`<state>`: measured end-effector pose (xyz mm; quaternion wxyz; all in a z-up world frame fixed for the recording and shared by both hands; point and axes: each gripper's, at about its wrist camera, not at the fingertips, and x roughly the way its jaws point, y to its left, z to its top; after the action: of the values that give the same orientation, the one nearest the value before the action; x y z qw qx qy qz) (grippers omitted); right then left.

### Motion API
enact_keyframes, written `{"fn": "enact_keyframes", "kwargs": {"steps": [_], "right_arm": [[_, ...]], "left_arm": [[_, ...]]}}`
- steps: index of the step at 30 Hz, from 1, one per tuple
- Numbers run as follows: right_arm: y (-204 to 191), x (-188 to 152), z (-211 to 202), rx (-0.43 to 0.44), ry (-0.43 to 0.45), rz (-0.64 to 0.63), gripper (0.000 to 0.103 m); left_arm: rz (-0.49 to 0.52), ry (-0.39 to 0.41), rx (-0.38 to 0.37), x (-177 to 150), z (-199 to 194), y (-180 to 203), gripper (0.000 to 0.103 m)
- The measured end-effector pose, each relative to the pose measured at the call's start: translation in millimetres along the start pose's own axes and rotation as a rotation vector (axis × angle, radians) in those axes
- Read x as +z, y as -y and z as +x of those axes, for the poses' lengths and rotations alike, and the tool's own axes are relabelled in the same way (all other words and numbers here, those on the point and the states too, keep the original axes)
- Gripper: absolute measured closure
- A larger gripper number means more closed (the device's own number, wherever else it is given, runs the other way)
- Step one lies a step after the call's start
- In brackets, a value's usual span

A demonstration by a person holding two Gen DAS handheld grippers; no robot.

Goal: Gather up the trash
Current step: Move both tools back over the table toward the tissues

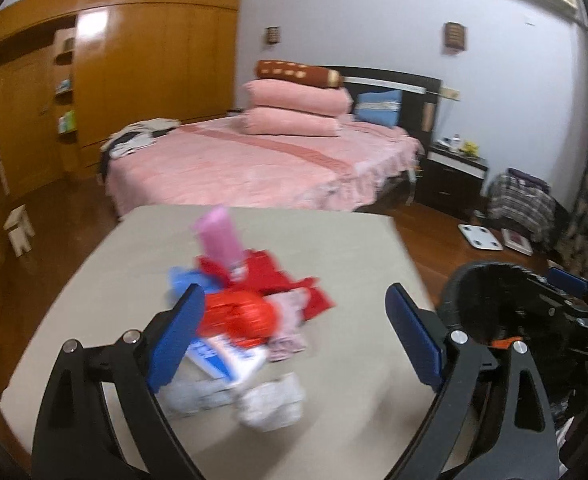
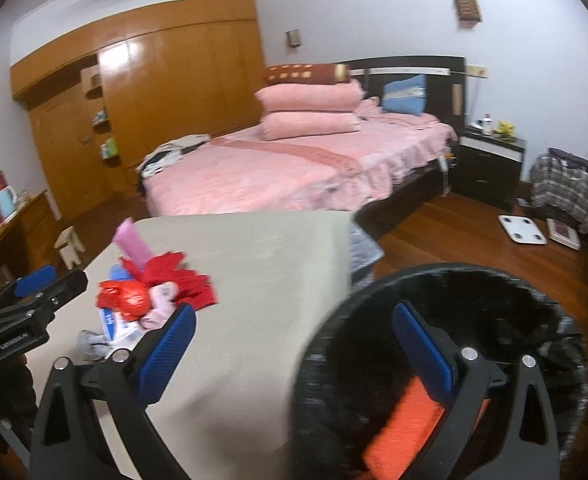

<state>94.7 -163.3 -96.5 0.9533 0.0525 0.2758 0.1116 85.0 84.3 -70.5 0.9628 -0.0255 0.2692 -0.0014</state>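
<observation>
The trash pile [image 1: 246, 320] sits bunched on the beige counter [image 1: 354, 248]: a red crumpled bag [image 1: 240, 314], a pink tube [image 1: 222, 236], red paper scraps [image 1: 266, 276], a blue-and-white packet [image 1: 226, 354] and white tissues [image 1: 270, 400]. The black bin [image 2: 434, 352] waits just off the counter's right edge, with something orange already inside. The left gripper [image 1: 294, 332] hangs spread wide over the pile, grasping nothing; the right gripper [image 2: 294, 348] is likewise released, one finger inside the bin's rim. Nearly everything seems left to collect.
</observation>
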Motion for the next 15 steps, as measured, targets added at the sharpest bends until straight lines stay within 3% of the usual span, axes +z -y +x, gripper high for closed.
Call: {"fn": "enact_keyframes", "kwargs": {"steps": [8, 15], "right_arm": [[-64, -15, 33, 0.09, -0.037, -0.05, 0.006], [-106, -33, 59, 0.137, -0.08, -0.08, 0.007]], "left_arm": [[-0.047, -0.03, 0.115, -17, -10, -63, 0.014], [-0.081, -0.072, 0.163, -36, -10, -102, 0.014]]}}
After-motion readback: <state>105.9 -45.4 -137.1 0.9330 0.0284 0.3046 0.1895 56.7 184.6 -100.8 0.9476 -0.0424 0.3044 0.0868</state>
